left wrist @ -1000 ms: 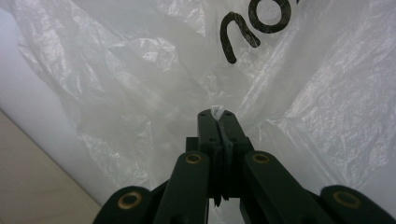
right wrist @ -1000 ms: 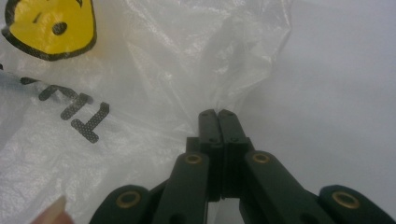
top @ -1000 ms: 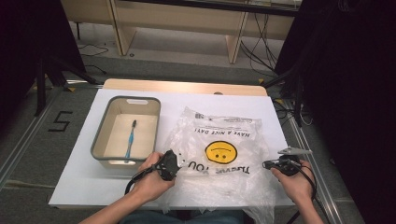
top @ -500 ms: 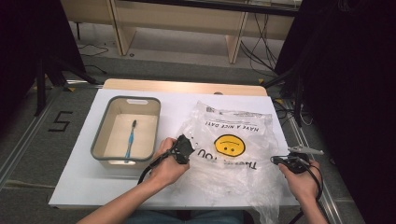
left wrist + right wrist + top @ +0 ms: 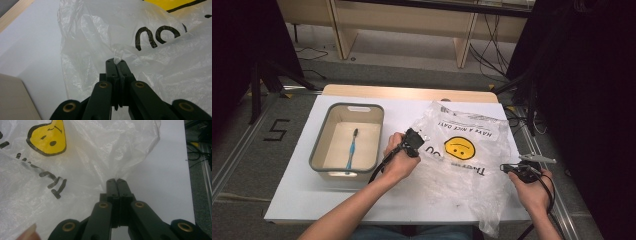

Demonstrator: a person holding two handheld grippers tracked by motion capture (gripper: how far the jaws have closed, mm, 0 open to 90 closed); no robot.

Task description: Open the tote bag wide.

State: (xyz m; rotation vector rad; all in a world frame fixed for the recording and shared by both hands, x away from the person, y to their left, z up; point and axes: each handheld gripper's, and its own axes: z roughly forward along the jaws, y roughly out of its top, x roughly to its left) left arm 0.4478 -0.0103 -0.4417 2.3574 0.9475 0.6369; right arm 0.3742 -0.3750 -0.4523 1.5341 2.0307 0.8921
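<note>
Plastic bag (image 5: 462, 155) edges pinched — left gripper (image 5: 117, 60), right gripper (image 5: 116, 180).

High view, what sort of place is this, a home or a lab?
Most likely a lab or recording workspace: a white table stands on a bare floor with a taped number, loose cables trail behind, and dark curtains flank it.

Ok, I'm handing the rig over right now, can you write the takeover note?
Left claw: shut on a pinch of the plastic bag at its left edge.
Right claw: shut on the bag's right edge.
The bag lies crumpled on the white table, smiley print up, stretched between both claws.
The blue toothbrush lies in the grey bin, left of the bag, untouched.
Done: both edges gripped.
Left, probably: open the bag's mouth and get the toothbrush inside.
</note>
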